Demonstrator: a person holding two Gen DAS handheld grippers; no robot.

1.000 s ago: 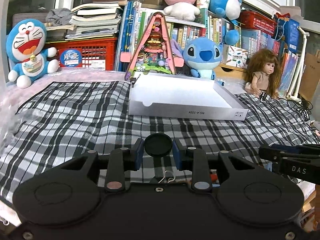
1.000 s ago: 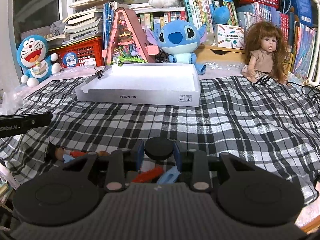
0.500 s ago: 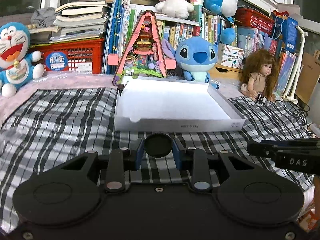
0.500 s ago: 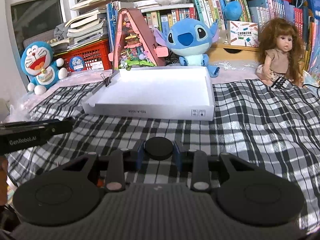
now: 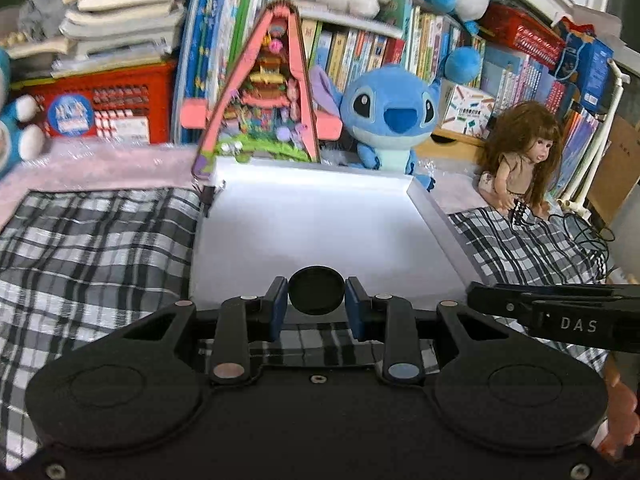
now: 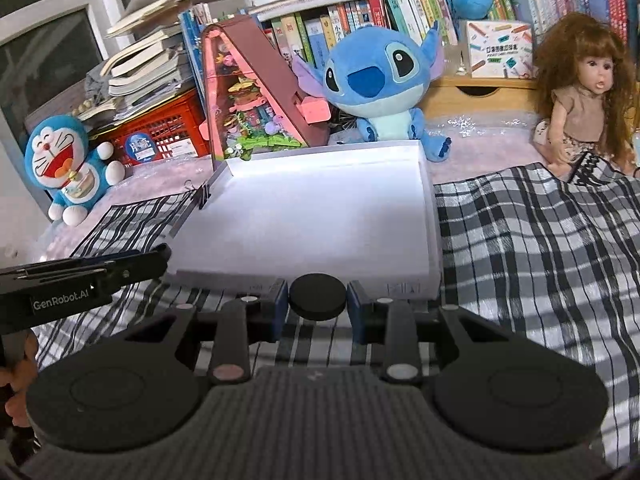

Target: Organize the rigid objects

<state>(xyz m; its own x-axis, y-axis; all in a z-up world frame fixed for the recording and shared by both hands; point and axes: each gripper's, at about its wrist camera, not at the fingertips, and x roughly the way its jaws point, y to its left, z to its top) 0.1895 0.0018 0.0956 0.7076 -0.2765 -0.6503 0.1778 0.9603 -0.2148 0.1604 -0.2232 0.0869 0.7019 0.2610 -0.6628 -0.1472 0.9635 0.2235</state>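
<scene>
Apparently both tools carry a load toward the white box (image 5: 320, 236): the left tool (image 5: 316, 308) is clenched on a black disc (image 5: 316, 295) at the box's near edge, and the right tool (image 6: 317, 306) grips another disc (image 6: 317, 295) just short of that edge. Each is held level, probably for a clean drop. Inside, the box looks bare; a binder clip (image 6: 202, 196) bites its left wall.
</scene>
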